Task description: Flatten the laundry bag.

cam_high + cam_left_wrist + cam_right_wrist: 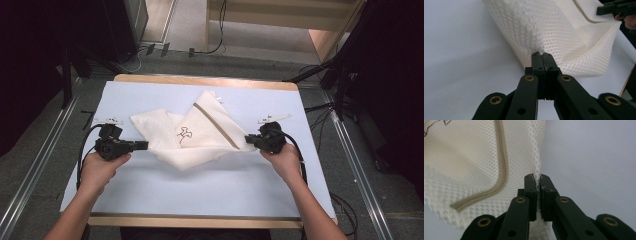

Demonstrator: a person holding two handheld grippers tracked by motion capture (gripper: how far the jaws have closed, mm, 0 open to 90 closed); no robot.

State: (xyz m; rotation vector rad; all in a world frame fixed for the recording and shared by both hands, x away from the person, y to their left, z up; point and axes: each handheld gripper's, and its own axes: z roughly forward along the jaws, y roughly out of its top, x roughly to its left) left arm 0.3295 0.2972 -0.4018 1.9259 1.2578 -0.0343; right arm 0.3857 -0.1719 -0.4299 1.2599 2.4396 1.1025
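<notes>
Both tools are gripping: we are pinching the left edge of a white mesh laundry bag (192, 137) with our left tool (141, 145), jaws clamped tight on the netting, while our right tool (251, 140) is nipping the bag's right edge the same way. The bag is lying crumpled across the middle of the pale blue worktop (150, 190), a tan zipper (216, 125) running diagonally over it and a small dark bird motif (184, 133) showing near its centre.

We are judging the step in hand to be spreading or straightening the bag between the two hands. To do it well, we are advising an even, level pull outward from both sides, keeping each bite deep enough that the slippery mesh is not sliding free, and easing off before the weave is straining at the pinch points.

How many layers each tool is catching is hard to make out. The bag's underside and the far end of the zipper are hiding in the folds, and whether the zipper is closed we cannot tell.
</notes>
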